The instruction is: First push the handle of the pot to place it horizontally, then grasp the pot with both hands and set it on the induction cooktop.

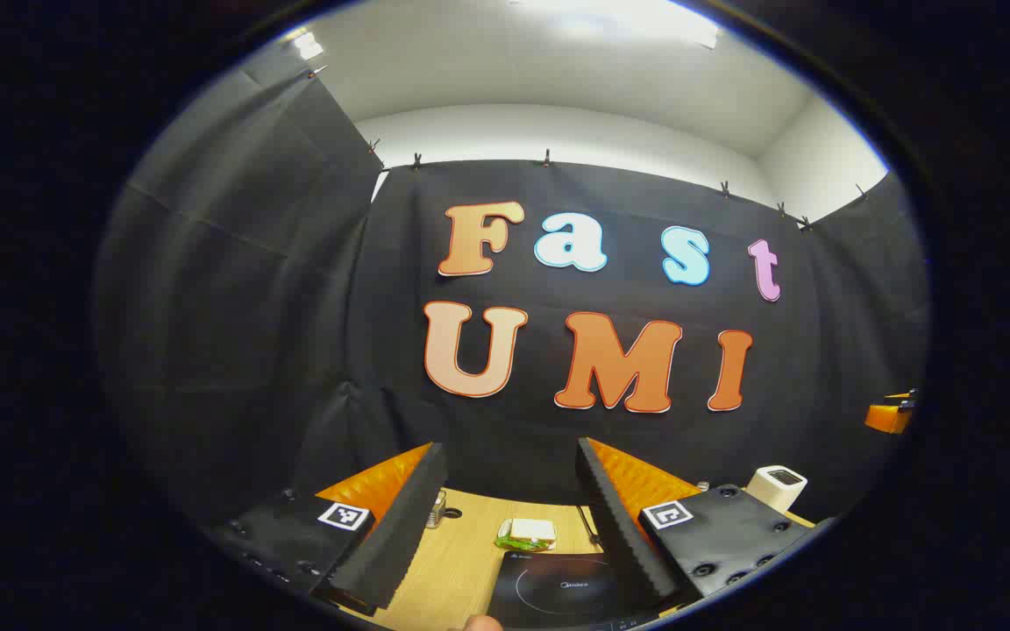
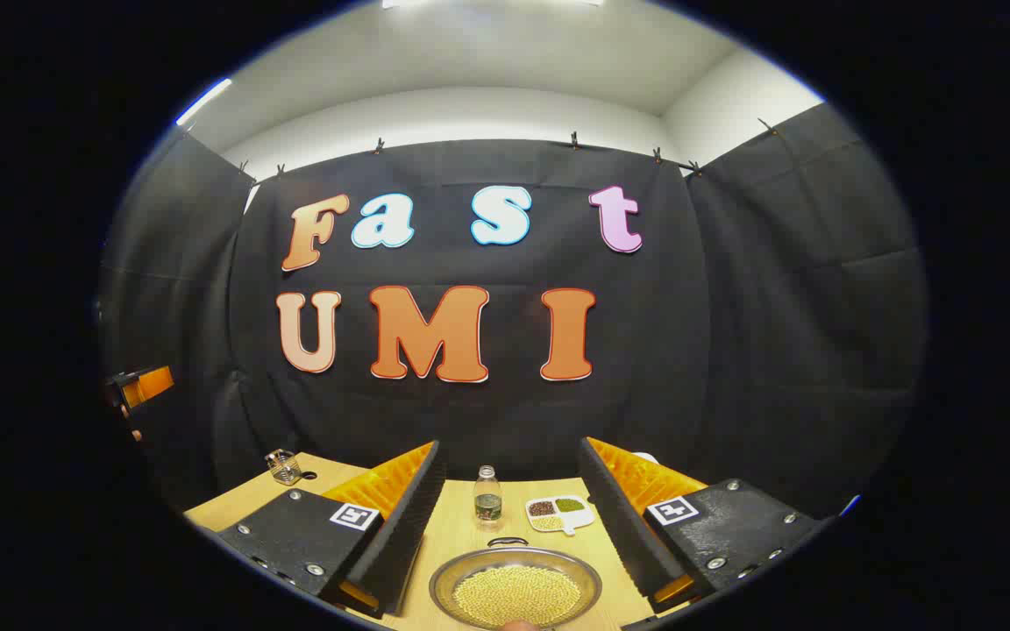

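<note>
Left hand-held gripper (image 1: 509, 526) is spread wide w/ nothing between its fingers, held above the desk (image 1: 461, 561). Induction cooktop (image 1: 558, 592) lies on the desk just below and between the fingers; a green-and-white packet (image 1: 525, 533) sits just behind the cooktop, a white box (image 1: 777, 486) further off to its right.

Right hand-held gripper (image 2: 509, 526) is also spread, empty. Pot (image 2: 515, 589), full of yellow grains, sits on the desk (image 2: 461, 535) between its fingers. Small bottle (image 2: 487, 497) and a divided dish (image 2: 560, 514) stand just behind the pot; a glass jar (image 2: 282, 467) well to its left.
</note>
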A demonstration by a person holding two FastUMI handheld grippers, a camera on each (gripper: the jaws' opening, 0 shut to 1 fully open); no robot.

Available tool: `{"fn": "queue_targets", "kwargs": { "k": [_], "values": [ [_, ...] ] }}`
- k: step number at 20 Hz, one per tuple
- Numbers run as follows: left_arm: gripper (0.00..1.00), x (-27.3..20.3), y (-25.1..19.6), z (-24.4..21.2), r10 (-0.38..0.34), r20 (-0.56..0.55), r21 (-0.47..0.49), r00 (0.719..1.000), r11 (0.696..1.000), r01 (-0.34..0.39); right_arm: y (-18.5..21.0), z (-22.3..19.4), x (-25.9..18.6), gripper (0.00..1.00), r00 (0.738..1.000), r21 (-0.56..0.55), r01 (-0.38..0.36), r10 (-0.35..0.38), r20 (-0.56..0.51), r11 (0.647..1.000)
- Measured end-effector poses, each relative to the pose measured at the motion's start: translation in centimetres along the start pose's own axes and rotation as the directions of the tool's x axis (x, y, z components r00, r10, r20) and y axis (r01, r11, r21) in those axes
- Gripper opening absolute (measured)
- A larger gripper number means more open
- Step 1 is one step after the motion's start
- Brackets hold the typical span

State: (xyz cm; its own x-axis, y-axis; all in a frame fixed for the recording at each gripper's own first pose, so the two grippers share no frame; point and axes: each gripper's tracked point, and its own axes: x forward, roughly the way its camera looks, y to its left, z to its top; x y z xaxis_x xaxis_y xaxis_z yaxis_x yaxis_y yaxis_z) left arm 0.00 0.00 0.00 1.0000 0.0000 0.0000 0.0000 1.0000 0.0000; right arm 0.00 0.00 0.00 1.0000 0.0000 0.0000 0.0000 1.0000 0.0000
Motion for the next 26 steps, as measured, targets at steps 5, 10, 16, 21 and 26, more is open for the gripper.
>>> {"fn": "queue_targets", "kwargs": {
  "k": [5,10,16,21,26],
  "values": [
    [0.98,0.0,-0.9,0.3,-0.007,0.008,-0.002,1.0,1.0,0.007,-0.4,0.5,-0.3,1.0,1.0,0.074,-0.022,0.022,-0.001,0.997],
    [0.98,-0.4,-1.6,0.7,-0.018,-0.003,0.025,1.0,1.0,0.018,-1.5,0.6,-0.4,0.95,1.0,0.08,-0.015,0.015,-0.009,0.997],
    [0.96,-0.9,-2.3,1.6,-0.032,0.017,0.054,0.999,0.998,0.031,-2.1,0.7,-0.2,0.95,1.0,0.069,0.003,-0.002,-0.003,0.998],
    [0.98,-0.9,-2.1,1.8,-0.03,0.015,0.061,0.999,0.998,0.029,-2.3,0.8,-0.3,0.94,1.0,0.078,-0.001,0.002,-0.005,0.997],
    [0.98,-0.7,-2.2,1.4,-0.03,0.004,0.061,1.0,0.998,0.03,-1.1,0.2,-0.5,0.83,0.998,0.118,-0.036,0.042,-0.05,0.992]
  ]
}}
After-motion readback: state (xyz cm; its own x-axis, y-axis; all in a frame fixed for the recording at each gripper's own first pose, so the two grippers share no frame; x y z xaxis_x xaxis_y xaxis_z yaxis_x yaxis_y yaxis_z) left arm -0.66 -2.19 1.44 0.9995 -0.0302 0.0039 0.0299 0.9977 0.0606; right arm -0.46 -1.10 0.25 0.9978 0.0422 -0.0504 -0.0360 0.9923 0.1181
